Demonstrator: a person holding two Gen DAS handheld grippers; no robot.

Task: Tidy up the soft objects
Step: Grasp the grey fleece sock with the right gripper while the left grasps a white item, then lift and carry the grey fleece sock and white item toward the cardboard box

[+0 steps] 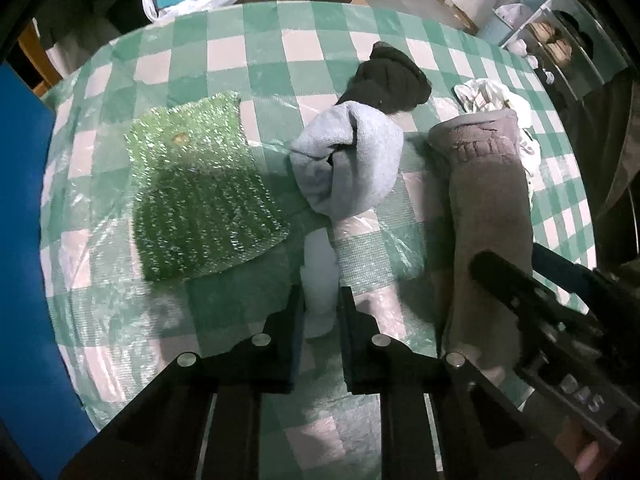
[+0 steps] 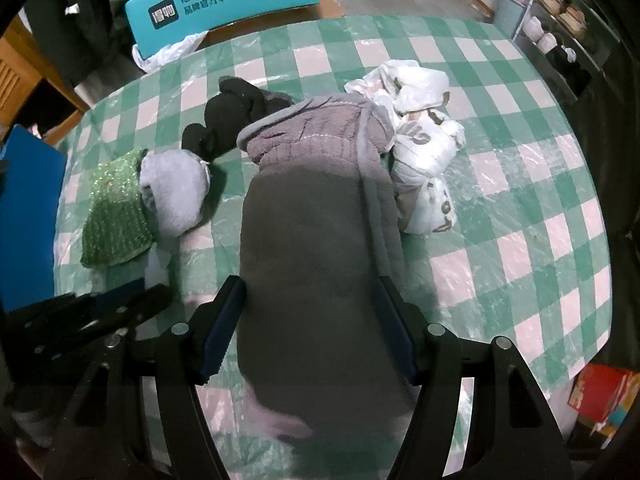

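Note:
A light blue-grey fleece cloth [image 1: 352,156] lies bunched on the checked table, and its thin tail runs back between the fingers of my left gripper [image 1: 320,312], which is shut on it. A long grey-brown plush piece [image 2: 316,216] lies lengthwise; my right gripper [image 2: 310,320] has its jaws around the near part, pads touching both sides. The same plush piece shows at the right of the left wrist view [image 1: 484,196]. A black knitted item [image 1: 388,80] lies behind the blue cloth. A green sparkly cloth [image 1: 200,192] lies flat to the left.
A white patterned cloth bundle [image 2: 420,136] sits right of the plush piece. The green-and-white checked tablecloth [image 2: 520,208] is under clear plastic. A teal sign [image 2: 224,0] stands behind the table; a blue panel [image 2: 28,216] is at the left edge, and shelves [image 2: 560,32] are at the back right.

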